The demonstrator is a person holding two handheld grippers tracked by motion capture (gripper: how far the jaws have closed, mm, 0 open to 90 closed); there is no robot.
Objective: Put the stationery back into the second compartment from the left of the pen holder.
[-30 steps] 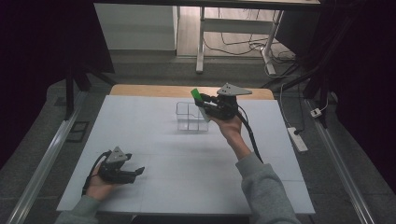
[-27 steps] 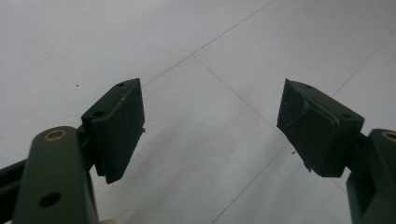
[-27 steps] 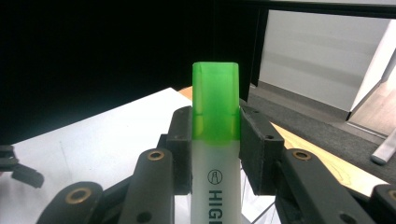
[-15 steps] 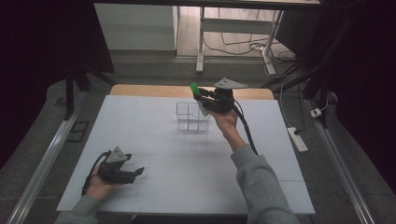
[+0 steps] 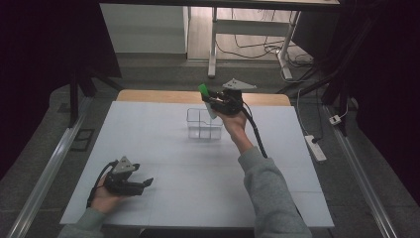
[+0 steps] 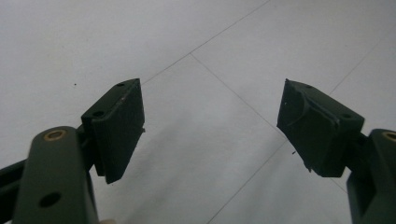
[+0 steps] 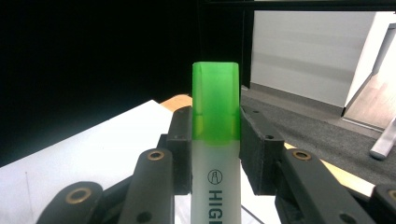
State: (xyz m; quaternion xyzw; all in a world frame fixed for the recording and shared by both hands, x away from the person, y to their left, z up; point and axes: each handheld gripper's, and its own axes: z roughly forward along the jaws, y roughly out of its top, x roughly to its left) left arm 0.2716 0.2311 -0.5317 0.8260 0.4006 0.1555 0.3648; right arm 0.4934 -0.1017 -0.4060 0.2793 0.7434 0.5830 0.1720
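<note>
- The right gripper point(image 5: 214, 100) is raised above the far side of the table point(image 5: 148, 148), just over the right rear corner of the clear plastic organizer point(image 5: 203, 124).
- It carries a highlighter point(image 7: 215, 140): white barrel, green cap. In the right gripper view both black pads press on it from either side, right at the seam where cap meets barrel, so the jaws are pinching it firmly.
- The marker's long axis runs along the jaws rather than across them; the green cap point(image 5: 203, 89) sticks out past the fingertips, up and away from the person, while the barrel slants down towards the organizer.
- What the coming move turns on, I'd judge: the lower end of the barrel hangs above the box's right-hand compartments, so a short drop with the pen tipped more upright should seat it. From the high view I cannot tell which compartment it lines up with.
- The right hand is plainly the nearer one; the organizer lies well apart from the other.
- The left gripper point(image 5: 143, 184) rests on the near left of the table, jaws spread wide with nothing but bare tabletop between the pads point(image 6: 119, 123).
</note>
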